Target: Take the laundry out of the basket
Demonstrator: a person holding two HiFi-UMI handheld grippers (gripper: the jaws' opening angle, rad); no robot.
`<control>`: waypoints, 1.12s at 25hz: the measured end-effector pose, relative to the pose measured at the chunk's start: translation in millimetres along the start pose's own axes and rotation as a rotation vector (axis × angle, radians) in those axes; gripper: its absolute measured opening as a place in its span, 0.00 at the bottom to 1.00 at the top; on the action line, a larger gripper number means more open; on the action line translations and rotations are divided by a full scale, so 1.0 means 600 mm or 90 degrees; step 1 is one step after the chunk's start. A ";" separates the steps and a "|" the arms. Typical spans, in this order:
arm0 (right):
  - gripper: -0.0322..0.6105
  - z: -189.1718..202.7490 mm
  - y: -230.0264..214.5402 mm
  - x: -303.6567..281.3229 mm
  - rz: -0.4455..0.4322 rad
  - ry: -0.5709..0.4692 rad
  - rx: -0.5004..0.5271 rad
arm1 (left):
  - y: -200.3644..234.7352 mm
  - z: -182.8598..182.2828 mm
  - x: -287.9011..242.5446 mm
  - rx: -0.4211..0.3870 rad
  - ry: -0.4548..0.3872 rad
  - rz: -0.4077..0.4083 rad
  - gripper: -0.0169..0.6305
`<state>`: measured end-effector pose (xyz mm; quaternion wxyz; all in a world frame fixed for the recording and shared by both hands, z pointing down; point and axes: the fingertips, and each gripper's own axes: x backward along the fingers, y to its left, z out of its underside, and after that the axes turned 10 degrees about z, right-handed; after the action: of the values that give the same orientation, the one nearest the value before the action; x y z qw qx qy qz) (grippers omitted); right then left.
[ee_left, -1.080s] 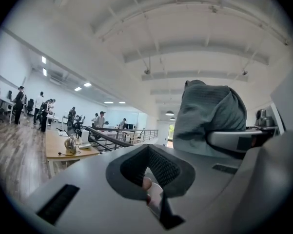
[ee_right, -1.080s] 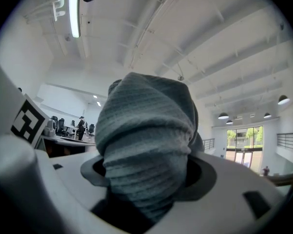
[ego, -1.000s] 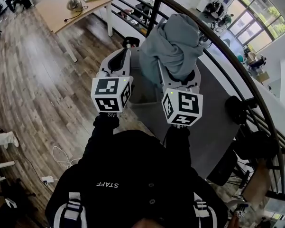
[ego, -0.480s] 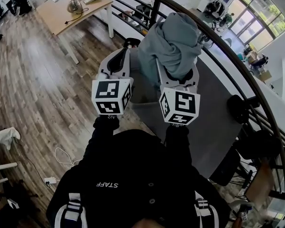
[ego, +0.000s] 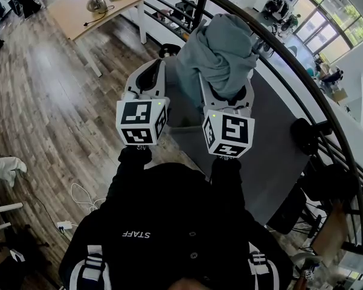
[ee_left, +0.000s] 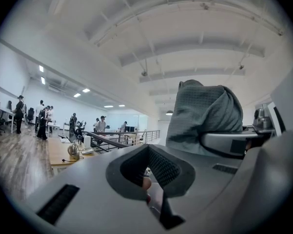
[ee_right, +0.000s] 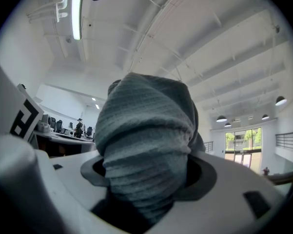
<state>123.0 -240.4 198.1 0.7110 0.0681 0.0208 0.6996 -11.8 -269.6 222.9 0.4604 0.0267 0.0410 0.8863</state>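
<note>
A grey-blue knitted garment [ego: 220, 53] hangs bunched in the air, with my right gripper [ego: 226, 89] shut on its lower part. The right gripper view shows the cloth [ee_right: 146, 140] filling the space between the jaws of that gripper [ee_right: 146, 191] and hiding what lies ahead. My left gripper [ego: 152, 71] is level beside it, to the left, holding nothing. A narrow gap shows between its dark pads [ee_left: 166, 169], and the garment [ee_left: 205, 113] is to its right. A grey bin-like shape [ego: 182, 110] lies below, between the two grippers; its inside is hidden.
A dark grey surface [ego: 263, 156] runs under the right gripper along a curved black railing [ego: 284, 62]. A wooden table [ego: 90, 14] with small items stands at the upper left on the wood floor. A white cable [ego: 78, 195] lies on the floor at lower left.
</note>
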 end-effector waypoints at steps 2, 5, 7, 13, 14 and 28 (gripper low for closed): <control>0.58 0.003 0.002 0.002 0.000 0.003 0.000 | 0.001 0.002 0.003 0.002 0.002 -0.002 0.03; 0.58 0.004 0.003 0.003 0.001 0.005 0.002 | 0.002 0.004 0.006 0.004 0.005 -0.006 0.03; 0.58 0.005 0.005 0.003 0.001 0.006 0.003 | 0.004 0.004 0.008 0.005 0.006 -0.007 0.03; 0.58 0.007 0.018 0.006 -0.001 0.011 -0.001 | 0.012 0.007 0.017 0.008 0.010 -0.006 0.03; 0.58 0.007 0.020 0.006 -0.002 0.010 -0.001 | 0.013 0.007 0.018 0.010 0.010 -0.005 0.03; 0.58 -0.001 0.034 0.006 -0.013 0.006 -0.003 | 0.025 0.012 0.034 0.014 0.014 -0.014 0.03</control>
<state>102.7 -236.4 200.5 0.7179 0.0632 0.0231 0.6929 -35.0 -260.8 231.5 0.4695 0.0217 0.0557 0.8809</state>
